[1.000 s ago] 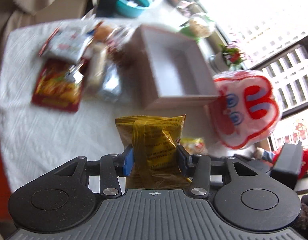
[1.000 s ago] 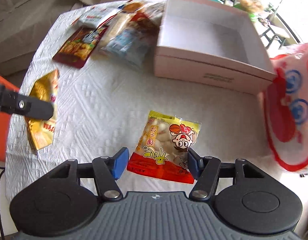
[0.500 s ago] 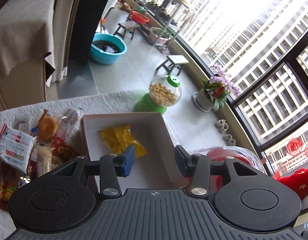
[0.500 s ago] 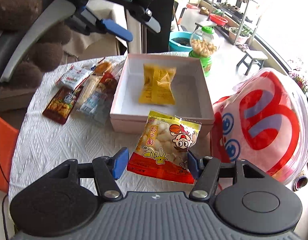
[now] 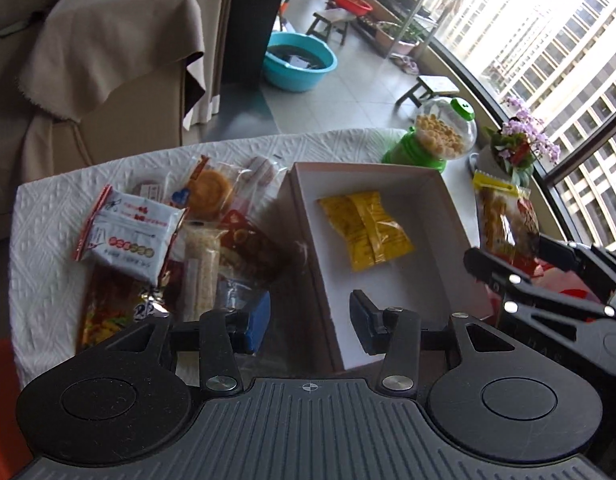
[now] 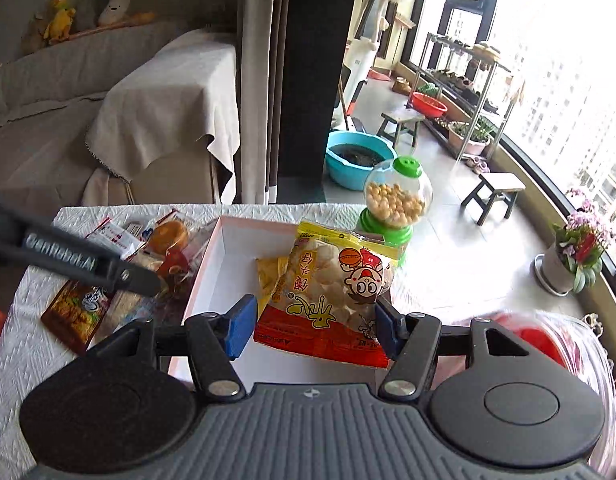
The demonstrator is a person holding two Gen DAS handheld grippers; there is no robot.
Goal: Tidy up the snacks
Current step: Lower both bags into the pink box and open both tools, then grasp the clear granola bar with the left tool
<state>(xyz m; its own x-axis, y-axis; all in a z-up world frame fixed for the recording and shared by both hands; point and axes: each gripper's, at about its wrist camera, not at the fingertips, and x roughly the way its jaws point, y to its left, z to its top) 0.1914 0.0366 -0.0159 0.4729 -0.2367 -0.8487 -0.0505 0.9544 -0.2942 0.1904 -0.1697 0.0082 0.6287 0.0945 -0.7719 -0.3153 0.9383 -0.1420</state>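
The yellow packet (image 5: 366,230) lies flat inside the white box (image 5: 444,216), toward its far end, where a second ago I still had it pinched in my left jaws above the tabletop; half a second ago it was already in there. My left gripper (image 5: 308,318) now hangs with its jaws apart and nothing between them, over the box's near left wall, having swung a little back toward the snack pile (image 5: 180,236) since the last look. My right gripper (image 6: 311,322) holds the red-and-yellow snack bag (image 6: 332,296) between its jaws, just as before, but the bag has travelled: a second ago it hung low above the bare cloth in front of the box, and now it hangs above the box's open top, covering part of the yellow packet from that side. The pile of wrapped snacks sits just left of the box on the white tablecloth (image 5: 48,264). Beyond the box stands a green-based candy dispenser (image 6: 392,208), and a potted orchid (image 6: 580,252) is well off to the right.
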